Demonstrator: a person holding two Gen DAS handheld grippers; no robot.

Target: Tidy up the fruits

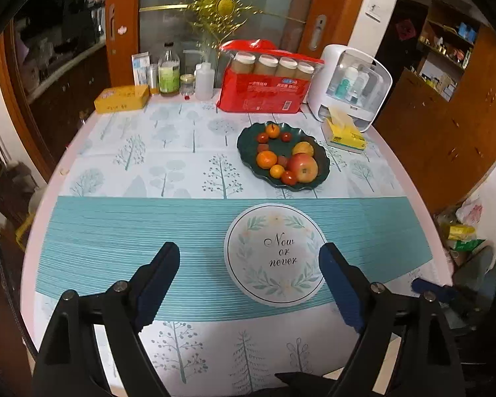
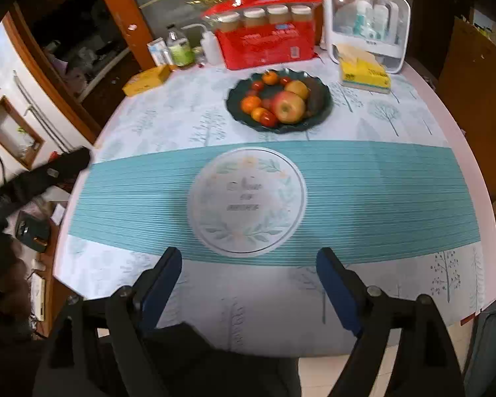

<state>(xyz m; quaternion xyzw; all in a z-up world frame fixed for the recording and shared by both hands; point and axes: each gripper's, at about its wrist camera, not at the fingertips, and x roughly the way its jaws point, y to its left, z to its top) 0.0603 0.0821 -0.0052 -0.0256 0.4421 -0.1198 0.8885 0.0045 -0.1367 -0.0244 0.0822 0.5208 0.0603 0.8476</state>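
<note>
A dark green scalloped plate [image 1: 248,142] [image 2: 324,99] stands on the far half of the table and holds the fruit: a large red-yellow apple [image 1: 303,167] [image 2: 287,107], a yellow pear-like fruit [image 1: 303,148] [image 2: 297,88], oranges [image 1: 266,159] [image 2: 250,104] and several small red fruits [image 1: 288,177]. My left gripper [image 1: 249,258] hangs open over the near part of the table, with nothing between its blue pads. My right gripper [image 2: 249,261] is open too and empty, above the table's near edge. Both are well short of the plate.
The tablecloth [image 1: 132,231] has a printed round emblem [image 1: 276,254] [image 2: 246,200]. At the back stand a red pack of jars [image 1: 264,82], bottles [image 1: 169,69], a yellow box [image 1: 121,98], a white dispenser [image 1: 353,82] and a yellow tissue pack [image 1: 344,134]. The other gripper's dark arm [image 2: 39,175] shows at left.
</note>
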